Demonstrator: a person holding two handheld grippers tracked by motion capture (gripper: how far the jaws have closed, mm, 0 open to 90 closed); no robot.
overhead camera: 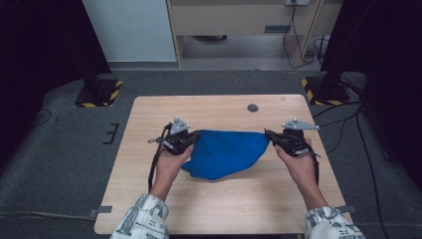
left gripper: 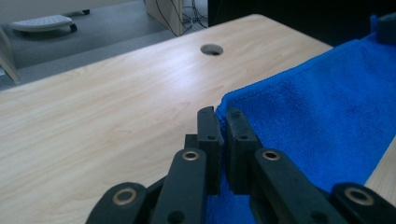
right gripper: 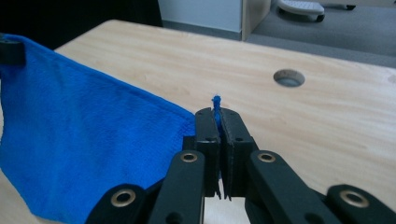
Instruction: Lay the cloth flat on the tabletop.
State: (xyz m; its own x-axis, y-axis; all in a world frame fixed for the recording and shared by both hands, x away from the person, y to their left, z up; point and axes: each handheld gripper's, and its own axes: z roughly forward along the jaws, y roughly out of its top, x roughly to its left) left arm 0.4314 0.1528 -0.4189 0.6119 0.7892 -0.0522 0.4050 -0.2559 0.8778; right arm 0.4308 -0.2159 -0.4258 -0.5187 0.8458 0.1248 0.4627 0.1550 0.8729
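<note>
Both corners gripped: left gripper (overhead camera: 191,137) and right gripper (overhead camera: 271,135) each clamp a top corner of the blue cloth (overhead camera: 226,153), stretched between them over mid-table (overhead camera: 224,199). Looks like mid-fold or spread; lower edge sags, nothing laid flat yet

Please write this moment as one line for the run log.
left gripper: shut on blue cloth corner | right gripper: shut on opposite corner | cloth: top edge stretched between both, rest hanging onto table

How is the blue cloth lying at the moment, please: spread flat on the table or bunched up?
Neither: the blue cloth is stretched between the left gripper and right gripper, each shut on a corner, sagging toward the table.
</note>
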